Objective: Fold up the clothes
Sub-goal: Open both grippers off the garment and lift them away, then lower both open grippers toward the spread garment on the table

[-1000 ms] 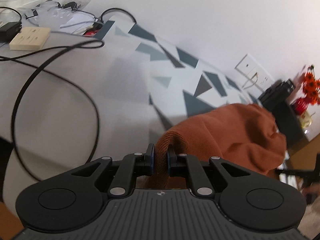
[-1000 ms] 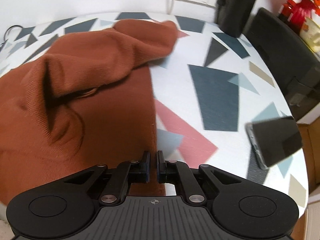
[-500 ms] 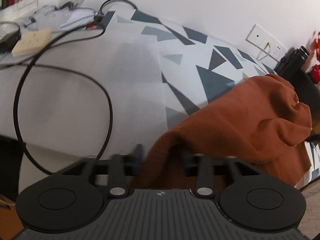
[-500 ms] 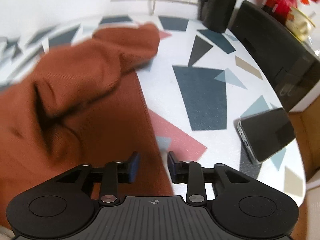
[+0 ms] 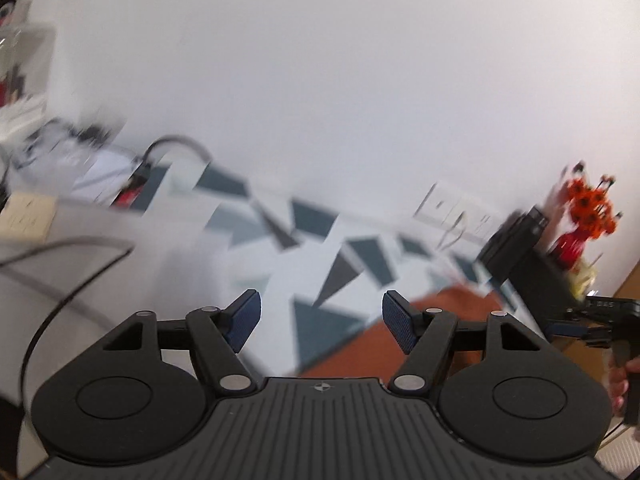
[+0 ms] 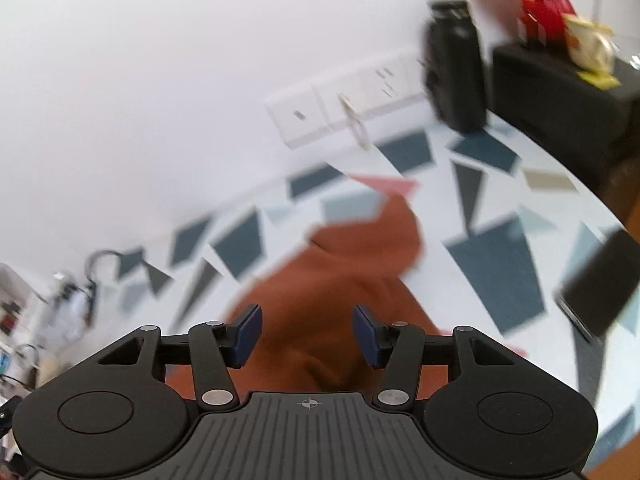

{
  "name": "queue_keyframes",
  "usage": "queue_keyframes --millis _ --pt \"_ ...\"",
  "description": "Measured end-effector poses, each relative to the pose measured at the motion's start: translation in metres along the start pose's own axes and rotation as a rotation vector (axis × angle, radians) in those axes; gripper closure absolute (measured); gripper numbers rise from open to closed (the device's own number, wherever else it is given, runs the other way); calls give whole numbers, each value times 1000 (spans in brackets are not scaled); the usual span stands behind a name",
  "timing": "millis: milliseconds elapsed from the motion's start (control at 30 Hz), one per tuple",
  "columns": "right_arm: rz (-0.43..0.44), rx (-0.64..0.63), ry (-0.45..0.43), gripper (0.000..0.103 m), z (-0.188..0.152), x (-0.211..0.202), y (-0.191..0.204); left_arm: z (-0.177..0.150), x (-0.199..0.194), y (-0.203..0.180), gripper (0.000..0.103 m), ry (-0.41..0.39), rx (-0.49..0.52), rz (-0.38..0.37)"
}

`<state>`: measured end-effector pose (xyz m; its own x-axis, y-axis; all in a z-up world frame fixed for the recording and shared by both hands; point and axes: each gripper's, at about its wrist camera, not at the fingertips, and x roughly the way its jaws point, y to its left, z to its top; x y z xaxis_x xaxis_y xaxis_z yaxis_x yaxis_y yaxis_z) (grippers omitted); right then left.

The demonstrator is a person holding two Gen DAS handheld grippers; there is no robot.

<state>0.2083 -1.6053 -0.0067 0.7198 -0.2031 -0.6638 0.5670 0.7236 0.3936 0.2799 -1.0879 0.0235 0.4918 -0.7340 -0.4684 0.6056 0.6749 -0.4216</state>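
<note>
Sweater (image 6: 340, 280) lies heaped on the patterned table (image 6: 496, 264), below both grippers. Left gripper (image 5: 322, 316) and right gripper (image 6: 307, 334) are empty, jaws opening. Risk: the loose fold could slump apart, or a re-grasp might catch the phone (image 6: 600, 284) nearby.

— What's on my left wrist view?
— My left gripper (image 5: 319, 322) has its jaws opening, nothing between them. The rust-orange sweater (image 5: 404, 336) lies on the patterned bench (image 5: 320, 248) at five o'clock; a black cable (image 5: 68, 280) loops at nine.
</note>
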Motion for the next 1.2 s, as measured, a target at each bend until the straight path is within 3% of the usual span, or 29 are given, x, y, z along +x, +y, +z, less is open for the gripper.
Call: queue_keyframes --millis 200,267,400,567,767,1000,1200 --pt "78 -40 -117 55 46 -12 27 29 7 -23 34 -108 2 15" --pt "80 -74 -155 55 55 -15 29 28 11 -29 34 -107 16 9" --pt "60 -128 -113 54 56 -3 19 -2 29 -45 34 5 51 -3" --pt "0 -141 15 54 34 31 -14 -47 64 -81 34 179 98 -54" --pt "-13 -143 74 54 27 58 -44 -74 102 -143 34 267 151 -114" --pt "21 -259 137 51 18 83 -59 -95 141 -155 34 367 110 -41" --pt "46 -298 205 48 9 101 -84 -130 156 -177 32 503 262 -59"
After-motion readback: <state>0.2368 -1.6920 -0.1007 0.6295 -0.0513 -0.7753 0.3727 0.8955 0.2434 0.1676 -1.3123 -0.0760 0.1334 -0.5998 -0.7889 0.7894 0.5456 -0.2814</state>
